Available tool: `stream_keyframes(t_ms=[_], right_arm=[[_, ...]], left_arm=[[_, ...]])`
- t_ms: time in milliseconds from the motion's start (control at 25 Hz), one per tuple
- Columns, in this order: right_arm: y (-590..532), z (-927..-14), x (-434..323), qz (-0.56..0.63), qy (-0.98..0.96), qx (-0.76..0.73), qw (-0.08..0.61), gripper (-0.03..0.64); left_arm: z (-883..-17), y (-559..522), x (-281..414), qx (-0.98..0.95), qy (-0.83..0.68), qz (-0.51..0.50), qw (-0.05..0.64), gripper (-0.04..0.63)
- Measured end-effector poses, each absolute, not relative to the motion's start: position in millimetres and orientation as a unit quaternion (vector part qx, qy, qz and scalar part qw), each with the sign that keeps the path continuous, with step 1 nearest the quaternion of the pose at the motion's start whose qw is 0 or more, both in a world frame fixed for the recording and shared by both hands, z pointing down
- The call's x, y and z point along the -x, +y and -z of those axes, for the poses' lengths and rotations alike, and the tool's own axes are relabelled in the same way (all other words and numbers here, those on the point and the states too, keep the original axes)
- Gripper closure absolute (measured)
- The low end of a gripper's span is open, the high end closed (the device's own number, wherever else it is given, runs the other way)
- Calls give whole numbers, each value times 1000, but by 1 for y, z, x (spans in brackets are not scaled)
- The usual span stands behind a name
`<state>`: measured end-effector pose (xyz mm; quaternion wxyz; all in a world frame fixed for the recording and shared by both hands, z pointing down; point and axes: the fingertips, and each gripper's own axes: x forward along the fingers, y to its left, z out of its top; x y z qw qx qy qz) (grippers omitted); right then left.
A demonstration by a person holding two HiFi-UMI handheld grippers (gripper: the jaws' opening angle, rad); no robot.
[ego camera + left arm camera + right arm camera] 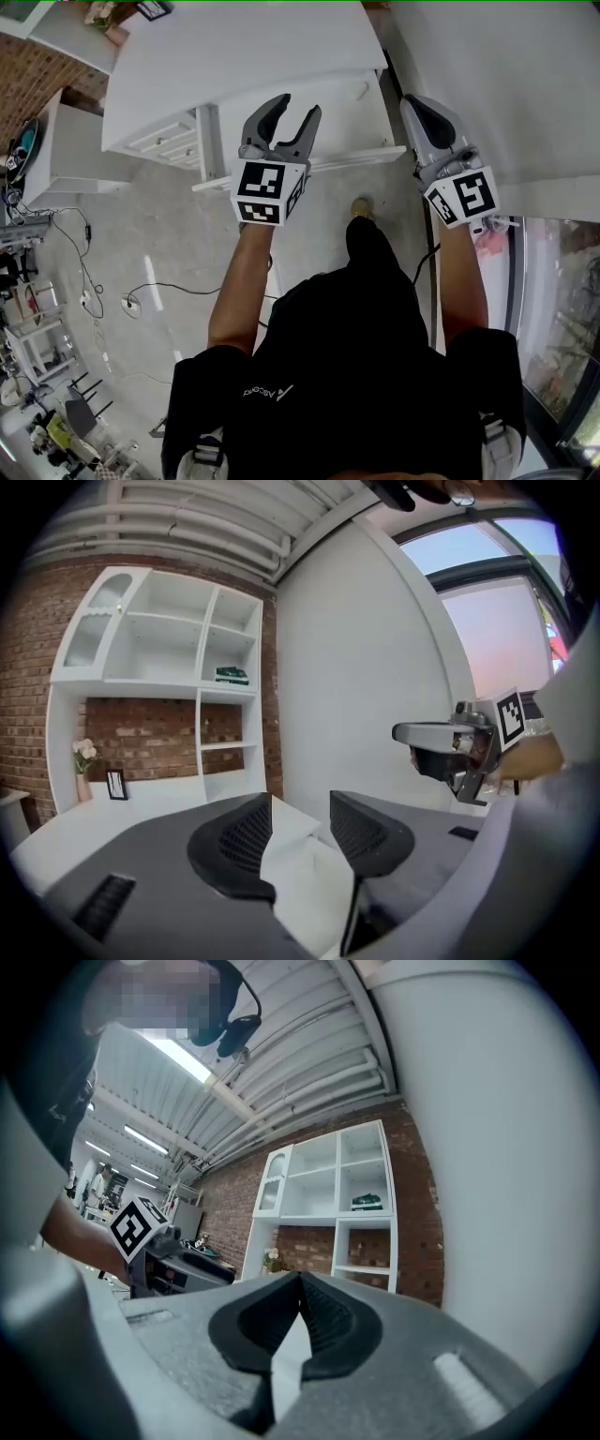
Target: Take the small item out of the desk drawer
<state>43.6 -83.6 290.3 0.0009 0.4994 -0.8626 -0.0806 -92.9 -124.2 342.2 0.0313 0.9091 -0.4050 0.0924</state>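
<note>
The white desk (244,56) stands ahead of me, with its front edge (319,161) just past both grippers. No small item shows in any view, and I cannot tell whether a drawer stands pulled out. My left gripper (292,112) (300,832) hovers over the desk's front part, open, with only white desk surface showing through the gap. My right gripper (413,101) (300,1283) is held by the desk's right corner, shut with nothing between the pads. Each gripper view catches the other gripper: the right gripper (405,735) and the left gripper (220,1274).
A white wall (487,75) runs close along the right, with a window (562,319) lower right. Drawer fronts (169,141) show at the desk's left end. Cables (141,300) lie on the floor at left. A white shelf unit (169,667) stands against a brick wall.
</note>
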Motion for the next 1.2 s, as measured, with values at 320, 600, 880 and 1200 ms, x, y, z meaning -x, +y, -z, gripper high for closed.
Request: stream_keyframes(t_ms=[320,600,880,1200], right_arm=[[-191,-335,-119,50,-871,-488,16,617],[-258,-371,-156,32,-878,-477,30,617],[-286,-394,-169,7,-874,-484,44,617],[-305,-423,-182,-14,-862,-503,63,617]], left_arm=[[-416,-214,8,-901,-386,-174,91,407],[-487,-263,-37,-888,-368,-241,136,407],[-559,-281,-57,-875,-342,-292,181,407],[-634,-315,-76,-864,-315,-341,197,393]])
